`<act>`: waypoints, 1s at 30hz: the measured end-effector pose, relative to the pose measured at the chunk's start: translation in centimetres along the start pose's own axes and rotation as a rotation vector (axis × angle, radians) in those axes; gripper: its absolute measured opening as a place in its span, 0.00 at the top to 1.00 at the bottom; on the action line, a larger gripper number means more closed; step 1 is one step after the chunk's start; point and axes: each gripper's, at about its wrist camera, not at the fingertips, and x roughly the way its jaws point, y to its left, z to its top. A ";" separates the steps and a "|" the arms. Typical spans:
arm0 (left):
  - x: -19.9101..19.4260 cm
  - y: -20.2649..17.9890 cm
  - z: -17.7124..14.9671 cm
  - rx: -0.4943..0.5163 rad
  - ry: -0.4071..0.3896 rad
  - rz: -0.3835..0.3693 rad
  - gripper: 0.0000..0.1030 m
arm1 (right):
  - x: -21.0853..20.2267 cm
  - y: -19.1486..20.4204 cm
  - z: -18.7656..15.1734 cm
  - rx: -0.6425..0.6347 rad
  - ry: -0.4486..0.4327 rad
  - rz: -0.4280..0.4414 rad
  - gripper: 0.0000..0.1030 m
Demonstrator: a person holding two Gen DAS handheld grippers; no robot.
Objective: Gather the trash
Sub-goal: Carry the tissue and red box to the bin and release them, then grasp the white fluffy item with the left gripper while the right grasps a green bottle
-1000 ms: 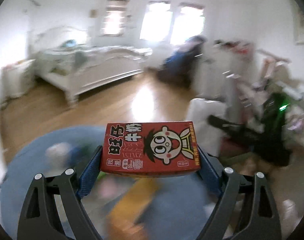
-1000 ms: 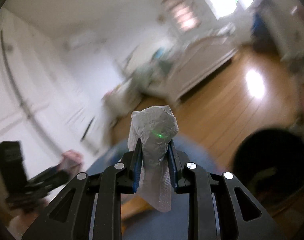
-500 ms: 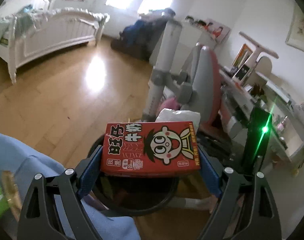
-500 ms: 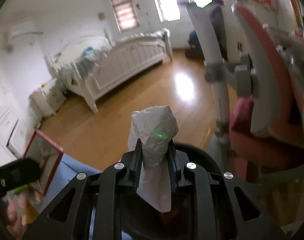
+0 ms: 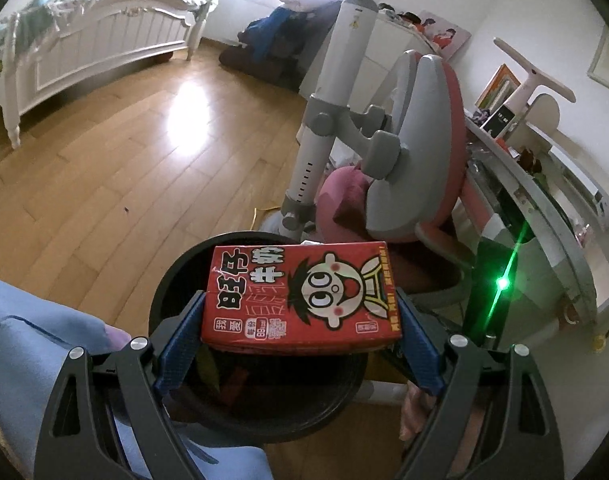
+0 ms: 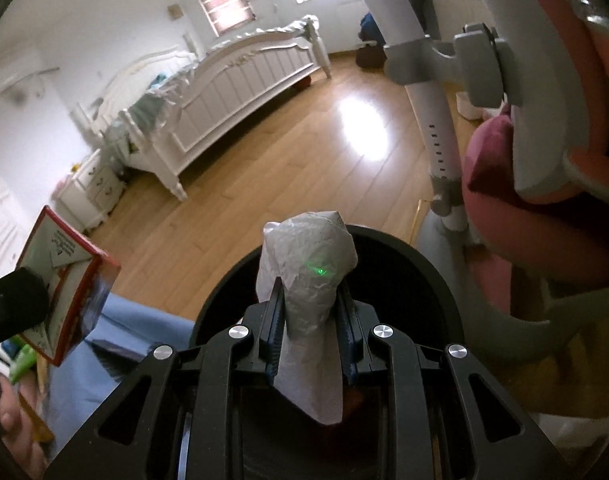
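Trash is hanging over the bin in both views, so the step in hand looks like the drop itself. In the left wrist view, the left gripper [image 5: 300, 320] is standing wide, its blue pads pressing on the two ends of a red milk carton [image 5: 302, 294], which is sitting flat across the jaws directly above the mouth of the black bin [image 5: 172, 280]; dark scraps are already lying inside. A blue cushion [image 5: 36, 344] is sitting just beside the bin on the left, and a pink and grey chair [image 5: 408, 176] is standing behind it on the wooden floor [image 5: 104, 184]. In the right wrist view, the right gripper [image 6: 310, 320] is nearly closed around a crumpled white tissue [image 6: 308, 264], and its jaws are starting to open with the tissue between them, its tail hanging below the pads over the bin's rim [image 6: 432, 268]. The carton is showing at the left edge of this view, off to the side of the opening. The next move probably calls for both jaws to spread fully while staying above the mouth, so that each piece falls inside rather than on the cushion.
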 end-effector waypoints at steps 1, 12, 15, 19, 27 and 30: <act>0.2 0.1 0.1 -0.008 0.004 -0.001 0.15 | 0.1 0.0 -0.1 0.001 0.002 -0.003 0.73; -5.1 -0.9 -0.4 -0.054 -0.020 0.001 0.06 | -3.6 0.7 -0.9 0.042 -0.064 0.043 0.28; -9.1 -1.1 -1.5 -0.058 -0.056 0.011 0.06 | -5.4 3.4 -1.2 0.013 -0.073 0.105 0.28; -15.8 0.9 -3.6 -0.102 -0.134 0.048 0.06 | -7.2 9.7 -1.6 -0.068 -0.052 0.236 0.28; -28.1 14.7 -9.8 -0.368 -0.273 0.282 0.06 | -7.9 25.6 -3.6 -0.340 0.074 0.509 0.28; -30.2 20.0 -11.4 -0.469 -0.272 0.354 0.06 | -7.0 30.8 -4.4 -0.417 0.127 0.557 0.32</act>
